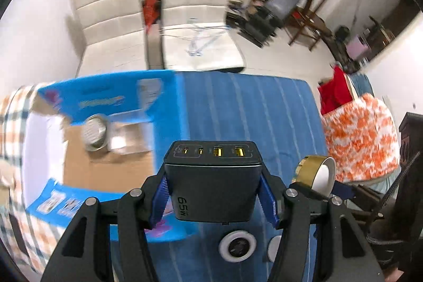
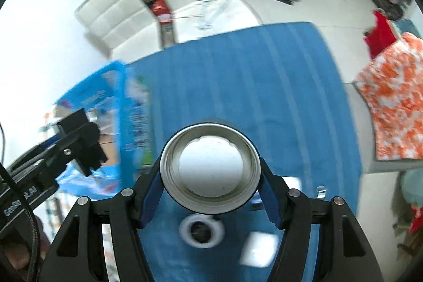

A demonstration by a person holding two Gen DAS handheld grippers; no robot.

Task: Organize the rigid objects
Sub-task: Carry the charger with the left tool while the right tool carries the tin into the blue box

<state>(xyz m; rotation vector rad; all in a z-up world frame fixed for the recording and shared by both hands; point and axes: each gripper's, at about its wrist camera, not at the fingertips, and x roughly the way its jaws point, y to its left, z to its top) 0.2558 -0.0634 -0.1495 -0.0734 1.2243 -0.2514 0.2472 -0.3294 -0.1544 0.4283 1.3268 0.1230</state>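
My left gripper (image 1: 214, 192) is shut on a dark grey 65W charger block (image 1: 213, 176) with its USB ports facing forward, held above the blue striped cloth (image 1: 251, 110). My right gripper (image 2: 210, 184) is shut on a gold tape roll (image 2: 210, 167), seen end-on with its white core; it also shows in the left wrist view (image 1: 316, 171) at the right. An open blue cardboard box (image 1: 111, 97) lies at the left with a metal strainer (image 1: 94, 132) and a clear container (image 1: 127, 138) inside. The left gripper body (image 2: 76, 147) shows by the box (image 2: 116, 102) in the right wrist view.
A white ring with a dark centre (image 1: 237, 246) (image 2: 202, 229) and white flat pieces (image 2: 257, 249) lie on the cloth below the grippers. An orange-white patterned cloth (image 1: 362, 139) and a red item (image 1: 334, 94) lie at the right. A white sofa (image 1: 158, 17) stands behind.
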